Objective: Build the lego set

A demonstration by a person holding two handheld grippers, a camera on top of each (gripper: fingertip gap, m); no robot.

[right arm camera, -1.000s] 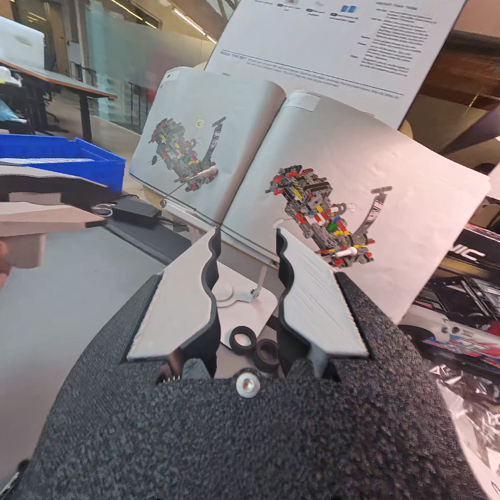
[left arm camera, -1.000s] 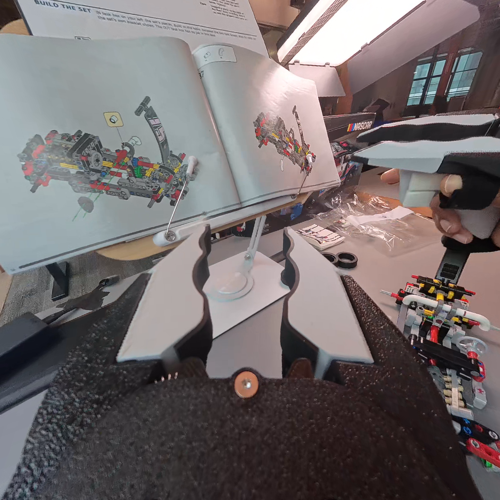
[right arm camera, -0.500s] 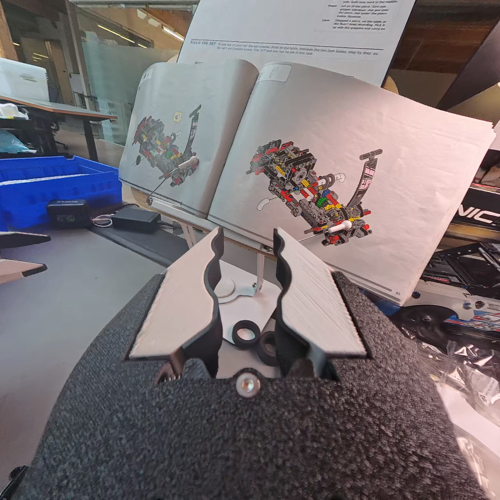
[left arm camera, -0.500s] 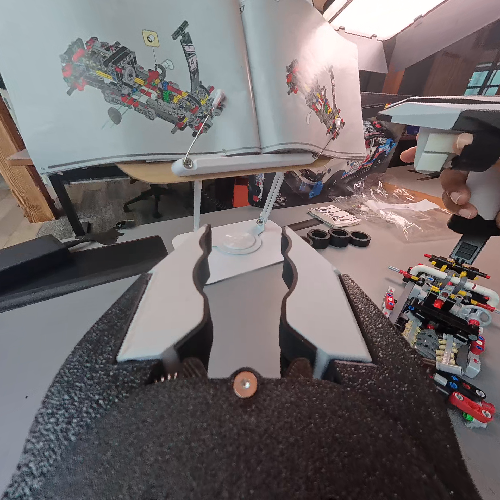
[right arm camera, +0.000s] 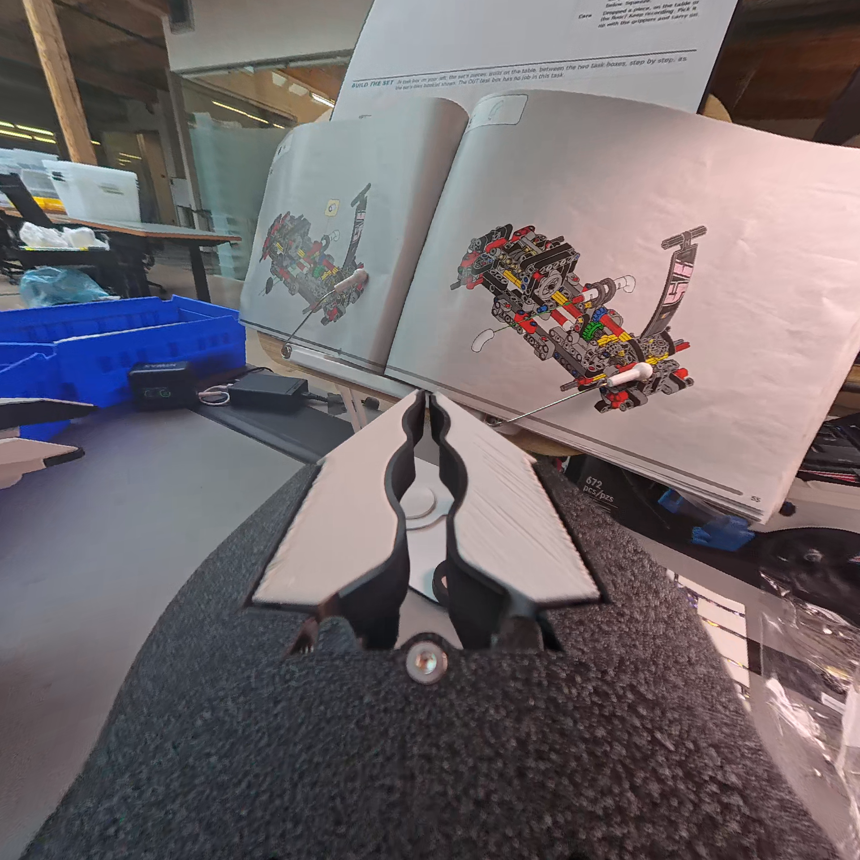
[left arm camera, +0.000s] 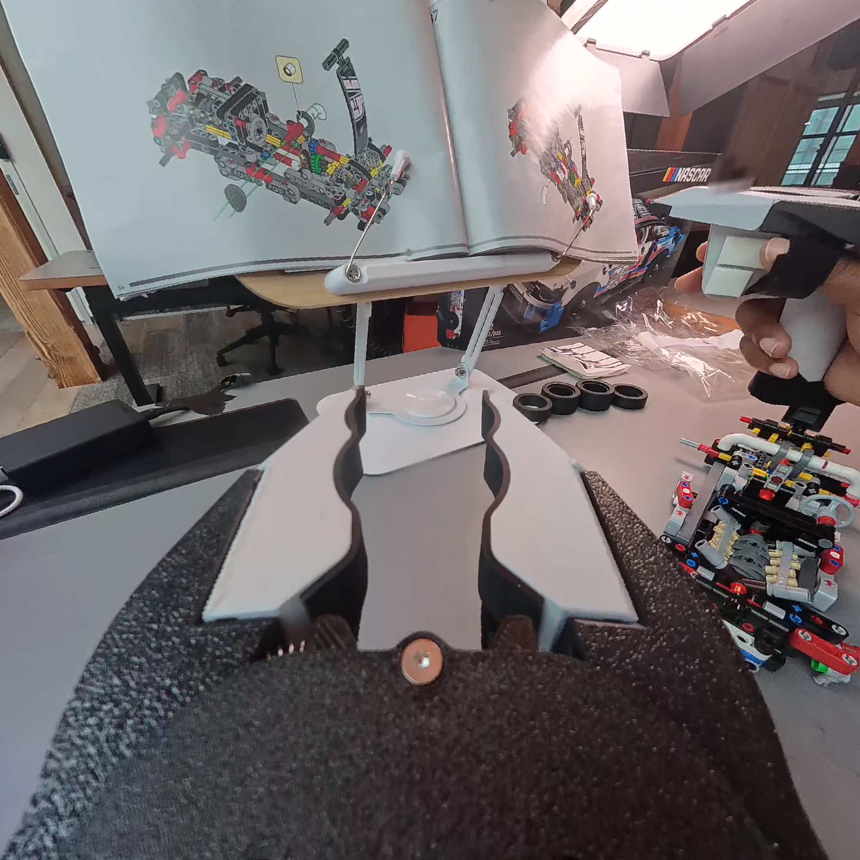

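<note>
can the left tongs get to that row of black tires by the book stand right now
Probably yes. The left tongs are open and empty, and the black tires lie ahead to their right on bare table, beside the book stand, with nothing between.

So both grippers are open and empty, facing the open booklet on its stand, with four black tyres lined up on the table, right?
Not quite. The left gripper is open and empty, but the right gripper is shut, its tips nearly touching on nothing, as the right wrist view shows. The booklet and the four tyres are as you say.
</note>
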